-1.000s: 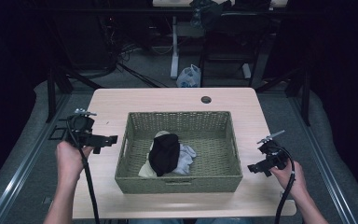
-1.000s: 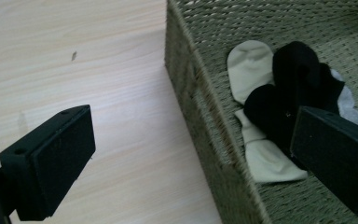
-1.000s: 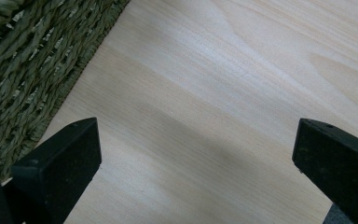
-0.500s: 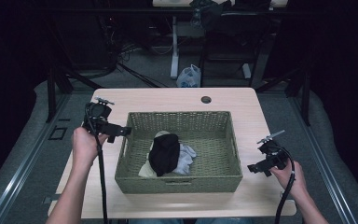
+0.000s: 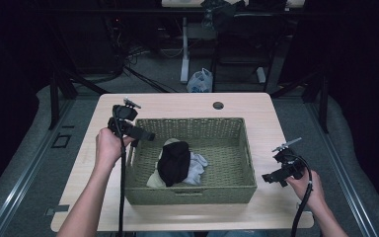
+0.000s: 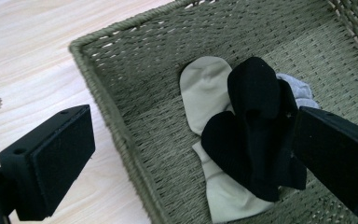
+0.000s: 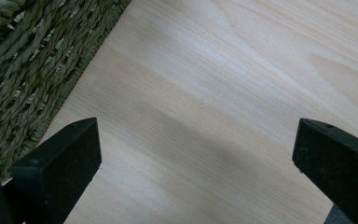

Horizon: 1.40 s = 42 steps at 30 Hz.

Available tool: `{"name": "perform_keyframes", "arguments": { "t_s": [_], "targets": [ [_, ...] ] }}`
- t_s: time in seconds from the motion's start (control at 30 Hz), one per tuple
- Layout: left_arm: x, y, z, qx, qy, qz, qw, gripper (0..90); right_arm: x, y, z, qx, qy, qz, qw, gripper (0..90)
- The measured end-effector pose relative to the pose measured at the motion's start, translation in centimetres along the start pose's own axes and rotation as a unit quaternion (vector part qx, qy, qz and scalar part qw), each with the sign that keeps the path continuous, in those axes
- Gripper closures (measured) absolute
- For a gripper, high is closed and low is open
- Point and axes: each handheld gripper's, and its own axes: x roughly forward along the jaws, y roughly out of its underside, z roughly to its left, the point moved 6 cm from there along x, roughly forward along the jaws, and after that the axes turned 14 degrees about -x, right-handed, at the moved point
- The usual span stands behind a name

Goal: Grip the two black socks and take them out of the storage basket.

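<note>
A black sock (image 5: 173,162) lies in the left front part of a woven green basket (image 5: 237,148), draped over a cream sock (image 6: 205,91) and a grey sock (image 5: 196,165). In the left gripper view the black sock sits crumpled on top, the cream one showing above and below it, the grey one behind. The basket stands in the middle of a pale wooden table (image 5: 266,108). The left gripper (image 5: 145,136) hovers over the basket's left rim, pointing in at the socks, its jaws spread wide with nothing between them. The right gripper (image 5: 270,178) is held over bare table just right of the basket, well apart from the socks, its jaws also wide apart and empty.
</note>
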Motion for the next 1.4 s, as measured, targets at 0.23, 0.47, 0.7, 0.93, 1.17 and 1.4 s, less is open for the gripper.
{"name": "perform_keyframes", "arguments": {
  "t_s": [0.23,0.47,0.7,0.93,1.17,1.4],
  "targets": [
    [2.0,-0.2,-0.9,-0.004,0.024,0.022,0.9995,1.0,0.0,0.0,0.0,-0.001,-0.003,0.003,1.0,0.6],
    [3.9,0.1,-2.2,0.014,0.037,0.046,0.9981,17.0,0.1,0.0,0.0,0.0,-0.002,0.002,1.0,0.6],
    [5.8,0.8,-3.2,0.033,0.033,0.079,0.9958,30.9,0.0,0.0,0.0,-0.001,-0.003,0.001,1.0,0.7],
    [7.2,1.2,-3.9,0.041,0.042,0.1,0.9933,43.6,0.0,0.0,0.0,0.002,-0.004,-0.001,1.0,0.7],
    [7.9,1.8,-4.5,0.065,0.044,0.11,0.9908,75.6,0.0,0.1,-0.1,0.0,-0.002,0.002,1.0,0.7],
    [6.6,1.7,-5.0,0.081,0.048,0.093,0.9913,86.4,0.0,0.1,-0.1,0.0,-0.003,0.002,1.0,0.7]
  ]
}}
